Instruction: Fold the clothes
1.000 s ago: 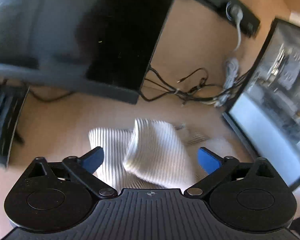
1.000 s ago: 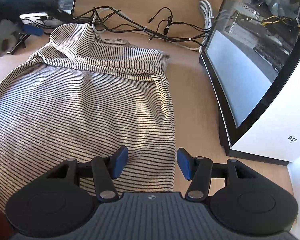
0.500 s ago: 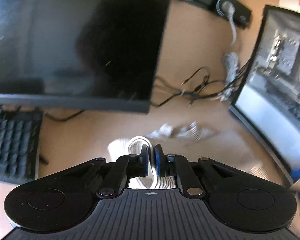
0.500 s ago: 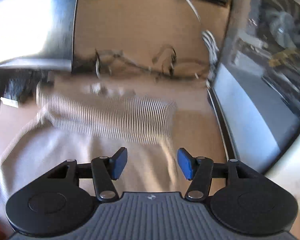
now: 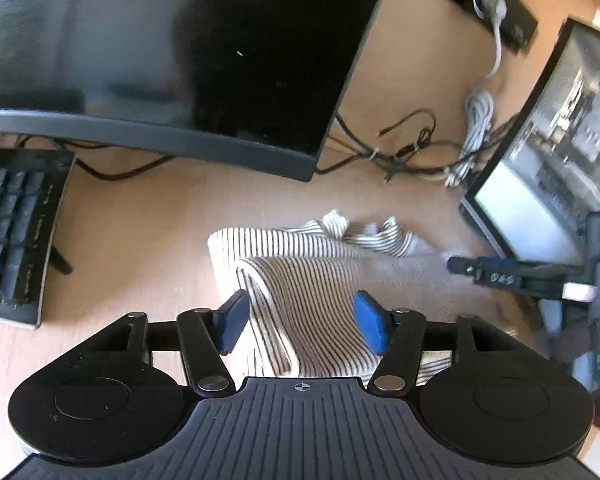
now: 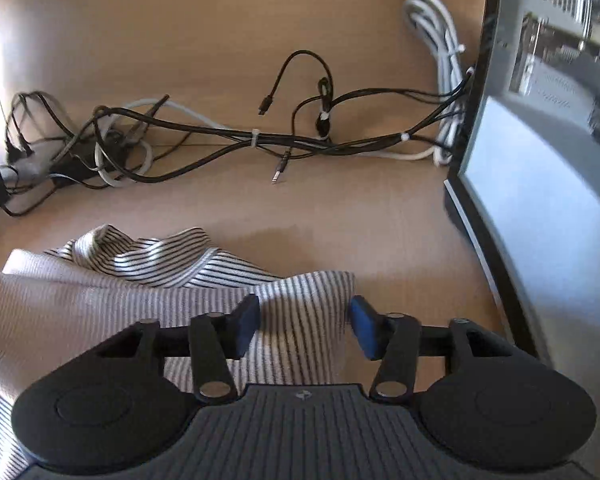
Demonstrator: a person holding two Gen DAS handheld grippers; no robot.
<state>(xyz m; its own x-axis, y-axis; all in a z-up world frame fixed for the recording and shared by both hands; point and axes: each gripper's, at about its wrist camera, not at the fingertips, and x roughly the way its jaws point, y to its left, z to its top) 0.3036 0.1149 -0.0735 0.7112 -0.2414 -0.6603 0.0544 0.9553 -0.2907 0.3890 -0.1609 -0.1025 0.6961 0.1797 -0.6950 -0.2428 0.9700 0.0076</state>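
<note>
A white garment with thin black stripes (image 5: 312,280) lies crumpled on the wooden desk (image 5: 140,248). My left gripper (image 5: 300,322) is open, its blue pads on either side of a folded edge of the cloth. In the right wrist view the same garment (image 6: 148,280) spreads to the left, and my right gripper (image 6: 304,326) is open over its right corner. The right gripper also shows at the right edge of the left wrist view (image 5: 520,274).
A dark monitor (image 5: 180,52) stands behind the garment and a keyboard (image 5: 16,224) lies at the left. A computer case with a glass side (image 6: 540,160) stands at the right. Tangled cables (image 6: 220,136) run along the back of the desk.
My left gripper was open, shut on the cloth half a second ago, and has opened again, letting the fold go. My right gripper stayed open and moved forward to the garment's far right corner.
</note>
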